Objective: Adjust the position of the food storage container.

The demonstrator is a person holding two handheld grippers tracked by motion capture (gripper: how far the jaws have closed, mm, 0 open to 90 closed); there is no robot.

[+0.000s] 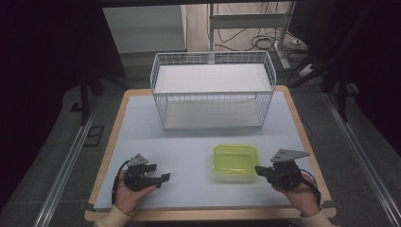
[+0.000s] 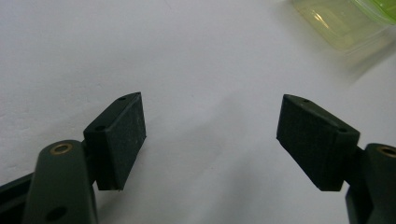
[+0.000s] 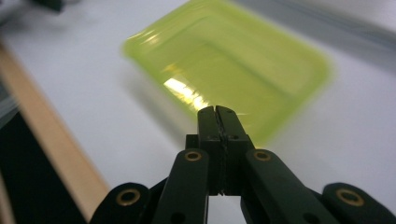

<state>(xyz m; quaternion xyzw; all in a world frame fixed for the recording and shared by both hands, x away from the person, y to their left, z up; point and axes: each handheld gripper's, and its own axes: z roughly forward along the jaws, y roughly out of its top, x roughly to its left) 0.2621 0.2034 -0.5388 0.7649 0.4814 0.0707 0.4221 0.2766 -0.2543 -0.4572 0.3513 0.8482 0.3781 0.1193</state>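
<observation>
Right now the green plastic box (image 1: 235,159) sits lower right of middle, long side left-to-right. The right gripper (image 1: 259,170), jaws pressed together, almost touches it; the left gripper (image 1: 163,179), jaws wide apart, is farther off.

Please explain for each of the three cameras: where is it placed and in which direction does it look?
High view: above the person's side, looking forward and down on the table and wire basket; both hands, left gripper and right gripper show.
Left gripper view: rides the left gripper, jaws open, facing bare tabletop; the green container is at the top right corner.
Right gripper view: rides the right gripper, jaws shut, pointing at the container.
All three views share the green container.
</observation>
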